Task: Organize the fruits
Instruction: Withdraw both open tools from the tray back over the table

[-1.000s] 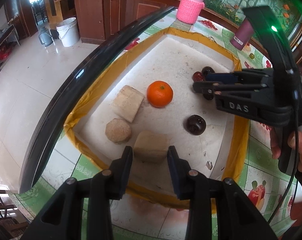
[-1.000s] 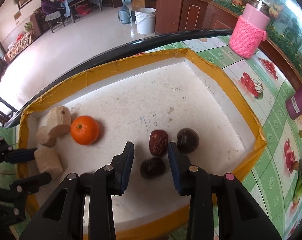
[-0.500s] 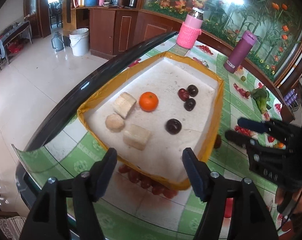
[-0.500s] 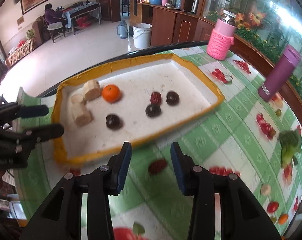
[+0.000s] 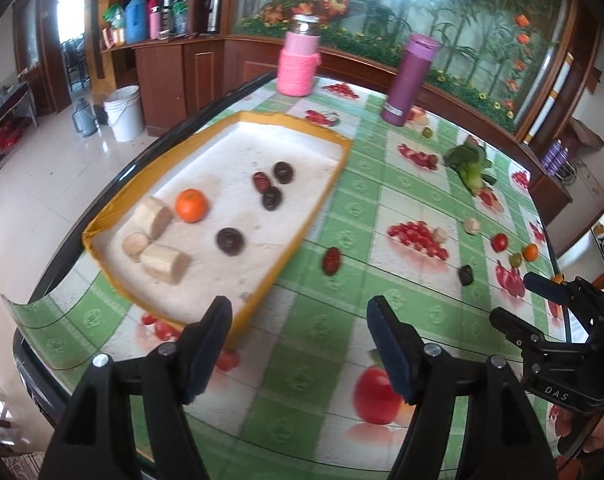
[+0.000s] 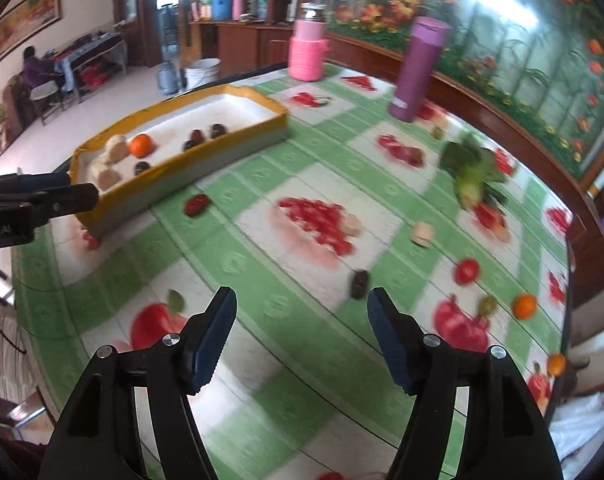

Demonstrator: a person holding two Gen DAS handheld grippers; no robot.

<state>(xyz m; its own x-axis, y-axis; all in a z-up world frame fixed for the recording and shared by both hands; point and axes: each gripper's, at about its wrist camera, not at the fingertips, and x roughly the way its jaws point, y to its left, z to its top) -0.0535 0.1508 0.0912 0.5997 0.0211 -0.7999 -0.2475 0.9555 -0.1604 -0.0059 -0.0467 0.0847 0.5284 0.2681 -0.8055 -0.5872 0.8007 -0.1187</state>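
Observation:
A yellow-rimmed tray (image 5: 302, 236) (image 6: 182, 184) holds an orange (image 5: 190, 205), several dark fruits and beige chunks (image 5: 164, 263). Loose on the green tablecloth lie a red date (image 5: 331, 261) (image 6: 196, 205), a dark date (image 5: 465, 275) (image 6: 360, 283), a tomato (image 6: 467, 271), a small orange (image 6: 525, 306) and beige pieces (image 6: 422, 234). My left gripper (image 5: 300, 312) (image 6: 82, 188) hangs open and empty off the tray's near corner. My right gripper (image 6: 301, 300) (image 5: 518, 300) hovers over the cloth short of the dark date; its jaws are opening with nothing between them.
A purple bottle (image 6: 418, 68) and a pink knitted jar (image 6: 308, 54) stand at the table's far side. A leafy green vegetable (image 6: 472, 176) lies right of centre. The table's dark edge (image 5: 34, 380) runs close on the left. A person sits far back in the room.
Both grippers have opened and drawn back from the tray, leaving a beige chunk and a dark fruit inside. The right gripper has swung right, over the open cloth.

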